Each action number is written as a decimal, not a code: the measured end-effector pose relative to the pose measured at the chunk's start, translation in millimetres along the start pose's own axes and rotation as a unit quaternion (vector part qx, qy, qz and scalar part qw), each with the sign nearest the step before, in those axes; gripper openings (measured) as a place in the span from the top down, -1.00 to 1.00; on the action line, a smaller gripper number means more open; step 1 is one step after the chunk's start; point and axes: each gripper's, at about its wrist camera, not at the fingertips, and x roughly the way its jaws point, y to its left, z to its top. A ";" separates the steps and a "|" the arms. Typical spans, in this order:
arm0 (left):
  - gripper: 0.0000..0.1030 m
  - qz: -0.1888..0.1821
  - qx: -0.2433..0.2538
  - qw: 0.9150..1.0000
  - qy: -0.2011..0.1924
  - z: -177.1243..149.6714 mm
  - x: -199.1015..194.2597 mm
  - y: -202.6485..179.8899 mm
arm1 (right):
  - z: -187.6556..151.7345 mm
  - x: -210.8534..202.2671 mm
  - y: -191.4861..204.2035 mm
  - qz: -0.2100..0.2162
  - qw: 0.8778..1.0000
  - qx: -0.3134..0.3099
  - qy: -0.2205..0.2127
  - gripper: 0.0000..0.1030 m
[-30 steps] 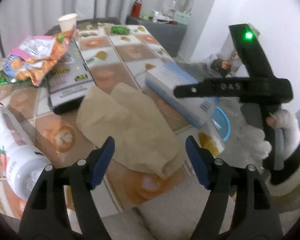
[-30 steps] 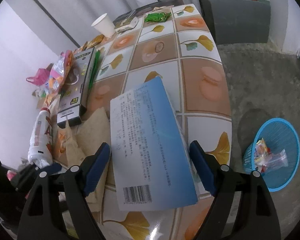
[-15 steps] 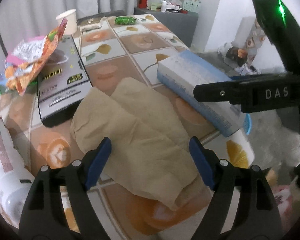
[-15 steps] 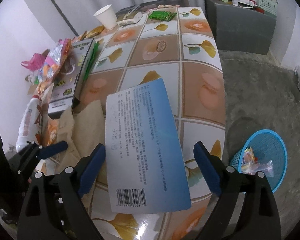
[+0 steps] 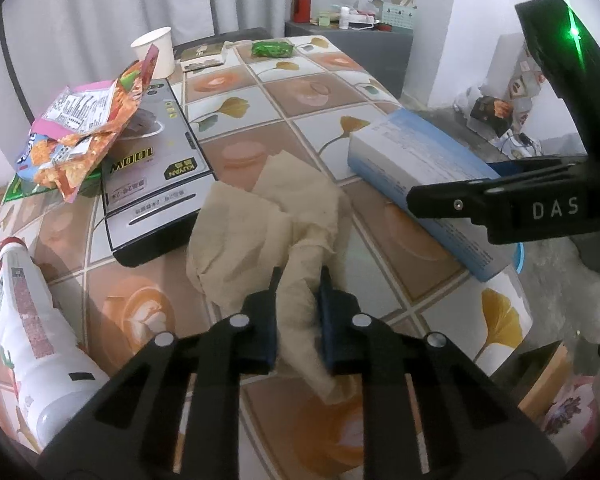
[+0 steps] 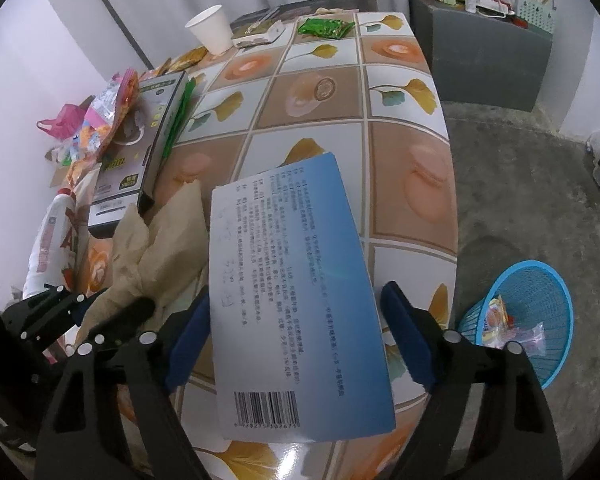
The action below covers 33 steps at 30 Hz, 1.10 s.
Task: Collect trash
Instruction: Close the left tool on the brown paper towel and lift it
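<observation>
1. Left gripper (image 5: 298,286): jaws have just been closing and now pinch a bunched fold of the brown paper (image 5: 260,220), which lies on the bench between the black carton and the blue box. Soft, creased, napkin-like sheet; it gathers into a ridge where the pads press it, a grip that suits a limp thing.

2. Right gripper (image 6: 296,332): jaws have just been narrowing but stand wide, one on each long side of the blue box (image 6: 296,300). The left pad looks at or near the box edge, the right one apart from it; no firm hold yet.

3. Blue box: flat, rigid card, glossy, printed text and a barcode at the near end. It lies at the near right of the bench, next to the edge.

4. Bench (image 6: 404,184): shiny tiled-pattern cover, leaf and coffee motifs.

5. Blue basket (image 6: 528,312): open plastic mesh, on the floor right of the bench, wrappers already inside; likely the destination.

6. Other litter, left and far: crinkled snack bags (image 5: 76,136), black carton (image 5: 152,172), white plastic bottle (image 5: 28,328), paper cup (image 6: 212,28), green packet (image 6: 324,26).
</observation>
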 end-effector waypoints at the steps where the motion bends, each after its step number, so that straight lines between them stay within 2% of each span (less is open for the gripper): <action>1: 0.75 -0.001 -0.002 1.000 0.000 -0.3 -0.3 0.6 | -0.2 -0.4 0.3 -0.001 1.000 0.000 0.000 -0.47; 12: 0.86 -0.010 -0.007 1.000 -0.014 -2.8 -13.5 2.6 | -4.6 -13.2 1.3 -0.005 1.000 0.007 -0.014 -0.44; 33: 0.87 -0.034 -0.003 0.997 -0.069 7.0 -52.1 -8.9 | -12.8 -60.2 -8.4 -0.022 0.997 0.028 -0.061 -0.44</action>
